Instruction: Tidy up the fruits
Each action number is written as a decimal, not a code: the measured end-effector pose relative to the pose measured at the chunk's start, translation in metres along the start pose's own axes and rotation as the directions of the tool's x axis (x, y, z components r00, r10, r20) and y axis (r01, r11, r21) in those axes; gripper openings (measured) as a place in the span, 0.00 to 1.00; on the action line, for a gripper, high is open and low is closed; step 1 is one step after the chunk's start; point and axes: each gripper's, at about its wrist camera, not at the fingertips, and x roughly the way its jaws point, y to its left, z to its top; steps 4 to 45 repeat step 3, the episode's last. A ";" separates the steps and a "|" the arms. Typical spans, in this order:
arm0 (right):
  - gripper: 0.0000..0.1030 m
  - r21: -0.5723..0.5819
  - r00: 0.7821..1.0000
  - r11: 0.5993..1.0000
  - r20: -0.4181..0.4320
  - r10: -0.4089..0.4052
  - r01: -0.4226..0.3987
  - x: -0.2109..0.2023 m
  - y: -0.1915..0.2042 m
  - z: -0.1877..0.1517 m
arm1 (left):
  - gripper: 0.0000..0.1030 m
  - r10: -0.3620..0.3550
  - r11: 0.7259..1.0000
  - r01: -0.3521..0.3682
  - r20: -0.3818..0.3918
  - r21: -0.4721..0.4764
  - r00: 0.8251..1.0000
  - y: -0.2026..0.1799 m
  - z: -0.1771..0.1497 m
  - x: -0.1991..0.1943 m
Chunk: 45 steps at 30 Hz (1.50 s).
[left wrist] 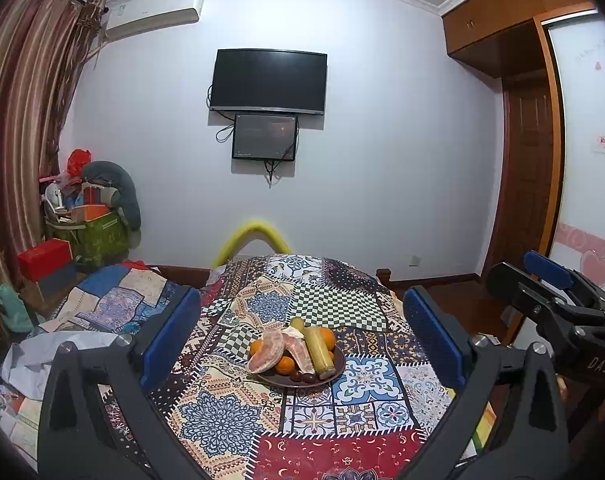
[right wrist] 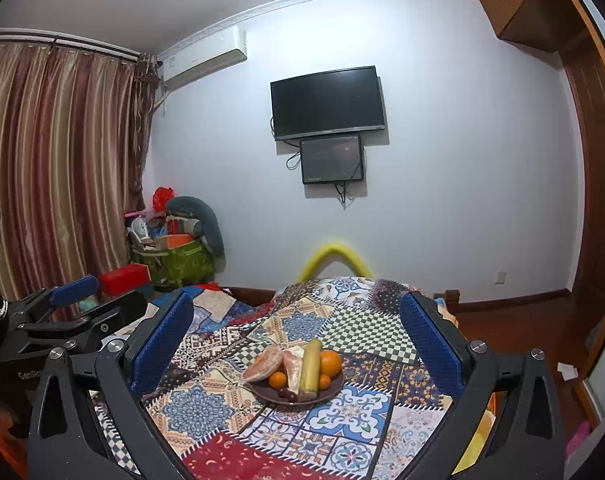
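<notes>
A dark plate [left wrist: 336, 372] [right wrist: 334, 391] of fruit sits on a patchwork cloth. It holds peeled pomelo pieces [left wrist: 268, 350] [right wrist: 264, 362], oranges [left wrist: 327, 338] [right wrist: 329, 362], a long pale-yellow stalk [left wrist: 320, 350] [right wrist: 309, 366] and small dark fruits [left wrist: 302, 377] [right wrist: 286, 394]. My left gripper [left wrist: 300, 334] is open and empty, held back from the plate, which shows between its blue pads. My right gripper [right wrist: 296, 338] is also open and empty, likewise short of the plate. Each gripper shows at the edge of the other's view, the right one [left wrist: 550, 292] and the left one [right wrist: 74, 304].
The patchwork cloth [left wrist: 230, 420] [right wrist: 366, 412] covers the table. A yellow padded chair back [left wrist: 254, 232] [right wrist: 334, 256] stands behind it. Boxes and bags [left wrist: 86, 224] [right wrist: 170, 248] are piled in the left corner by curtains. A wooden wardrobe [left wrist: 530, 160] is at right.
</notes>
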 end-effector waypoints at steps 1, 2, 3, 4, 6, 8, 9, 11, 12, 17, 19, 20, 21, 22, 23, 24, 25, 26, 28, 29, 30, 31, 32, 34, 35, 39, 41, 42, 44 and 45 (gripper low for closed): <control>1.00 0.000 1.000 1.000 0.000 0.000 0.000 0.000 0.000 0.000 | 0.99 -0.001 1.000 0.001 0.000 0.000 1.000 0.000 0.000 0.000; 1.00 0.000 1.000 1.000 0.000 -0.001 0.001 0.000 0.000 0.000 | 0.99 -0.001 1.000 0.001 0.000 0.000 1.000 0.000 0.000 0.001; 1.00 -0.001 1.000 1.000 -0.001 0.000 0.000 0.000 0.000 0.000 | 0.99 -0.003 1.000 0.003 -0.001 0.000 1.000 -0.001 0.000 0.001; 1.00 -0.001 1.000 1.000 -0.001 0.000 0.000 0.000 0.000 0.000 | 0.99 -0.003 1.000 0.003 -0.001 0.000 1.000 -0.001 0.000 0.001; 1.00 -0.001 1.000 1.000 -0.001 0.000 0.000 0.000 0.000 0.000 | 0.99 -0.003 1.000 0.003 -0.001 0.000 1.000 -0.001 0.000 0.001; 1.00 -0.001 1.000 1.000 -0.001 0.000 0.000 0.000 0.000 0.000 | 0.99 -0.003 1.000 0.003 -0.001 0.000 1.000 -0.001 0.000 0.001; 1.00 -0.001 1.000 1.000 -0.001 0.000 0.000 0.000 0.000 0.000 | 0.99 -0.003 1.000 0.003 -0.001 0.000 1.000 -0.001 0.000 0.001; 1.00 -0.001 1.000 1.000 -0.001 0.000 0.000 0.000 0.000 0.000 | 0.99 -0.003 1.000 0.003 -0.001 0.000 1.000 -0.001 0.000 0.001; 1.00 -0.001 1.000 1.000 -0.001 0.000 0.000 0.000 0.000 0.000 | 0.99 -0.003 1.000 0.003 -0.001 0.000 1.000 -0.001 0.000 0.001; 1.00 -0.001 1.000 1.000 -0.001 0.000 0.000 0.000 0.000 0.000 | 0.99 -0.003 1.000 0.003 -0.001 0.000 1.000 -0.001 0.000 0.001; 1.00 -0.001 1.000 1.000 -0.001 0.000 0.000 0.000 0.000 0.000 | 0.99 -0.003 1.000 0.003 -0.001 0.000 1.000 -0.001 0.000 0.001; 1.00 -0.001 1.000 1.000 -0.001 0.000 0.000 0.000 0.000 0.000 | 0.99 -0.003 1.000 0.003 -0.001 0.000 1.000 -0.001 0.000 0.001; 1.00 -0.001 1.000 1.000 -0.001 0.000 0.000 0.000 0.000 0.000 | 0.99 -0.003 1.000 0.003 -0.001 0.000 1.000 -0.001 0.000 0.001; 1.00 -0.001 1.000 1.000 -0.001 0.000 0.000 0.000 0.000 0.000 | 0.99 -0.003 1.000 0.003 -0.001 0.000 1.000 -0.001 0.000 0.001; 1.00 -0.001 1.000 1.000 -0.001 0.000 0.000 0.000 0.000 0.000 | 0.99 -0.003 1.000 0.003 -0.001 0.000 1.000 -0.001 0.000 0.001; 1.00 -0.001 1.000 1.000 -0.001 0.000 0.000 0.000 0.000 0.000 | 0.99 -0.003 1.000 0.003 -0.001 0.000 1.000 -0.001 0.000 0.001; 1.00 -0.001 1.000 1.000 -0.001 0.000 0.000 0.000 0.000 0.000 | 0.99 -0.003 1.000 0.003 -0.001 0.000 1.000 -0.001 0.000 0.001; 1.00 -0.001 1.000 1.000 -0.001 0.000 0.000 0.000 0.000 0.000 | 0.99 -0.003 1.000 0.003 -0.001 0.000 1.000 -0.001 0.000 0.001; 1.00 -0.001 1.000 1.000 -0.001 0.000 0.000 0.000 0.000 0.000 | 0.99 -0.003 1.000 0.003 -0.001 0.000 1.000 -0.001 0.000 0.001; 1.00 -0.001 1.000 1.000 -0.001 0.000 0.000 0.000 0.000 0.000 | 0.99 -0.003 1.000 0.003 -0.001 0.000 1.000 -0.001 0.000 0.001; 1.00 -0.001 1.000 1.000 -0.001 0.000 0.000 0.000 0.000 0.000 | 0.99 -0.003 1.000 0.003 -0.001 0.000 1.000 -0.001 0.000 0.001; 1.00 -0.001 1.000 1.000 -0.001 0.000 0.000 0.000 0.000 0.000 | 0.99 -0.003 1.000 0.003 -0.001 0.000 1.000 -0.001 0.000 0.001; 1.00 -0.001 1.000 1.000 -0.001 0.000 0.000 0.000 0.000 0.000 | 0.99 -0.003 1.000 0.003 -0.001 0.000 1.000 -0.001 0.000 0.001; 1.00 -0.001 1.000 1.000 -0.001 0.000 0.000 0.000 0.000 0.000 | 0.99 -0.003 1.000 0.003 -0.001 0.000 1.000 -0.001 0.000 0.001; 1.00 -0.001 1.000 1.000 -0.001 0.000 0.000 0.000 0.000 0.000 | 0.99 -0.003 1.000 0.003 -0.001 0.000 1.000 -0.001 0.000 0.001; 1.00 -0.001 1.000 1.000 -0.001 0.000 0.000 0.000 0.000 0.000 | 0.99 -0.003 1.000 0.003 -0.001 0.000 1.000 -0.001 0.000 0.001; 1.00 -0.001 1.000 1.000 -0.001 0.000 0.000 0.000 0.000 0.000 | 0.99 -0.003 1.000 0.003 -0.001 0.000 1.000 -0.001 0.000 0.001; 1.00 -0.001 1.000 1.000 -0.001 0.000 0.000 0.000 0.000 0.000 | 0.99 -0.003 1.000 0.003 -0.001 0.000 1.000 -0.001 0.000 0.001; 1.00 -0.001 1.000 1.000 -0.001 0.000 0.000 0.000 0.000 0.000 | 0.99 -0.003 1.000 0.003 -0.001 0.000 1.000 -0.001 0.000 0.001; 1.00 -0.001 1.000 1.000 -0.001 0.000 0.000 0.000 0.000 0.000 | 0.99 -0.003 1.000 0.003 -0.001 0.000 1.000 -0.001 0.000 0.001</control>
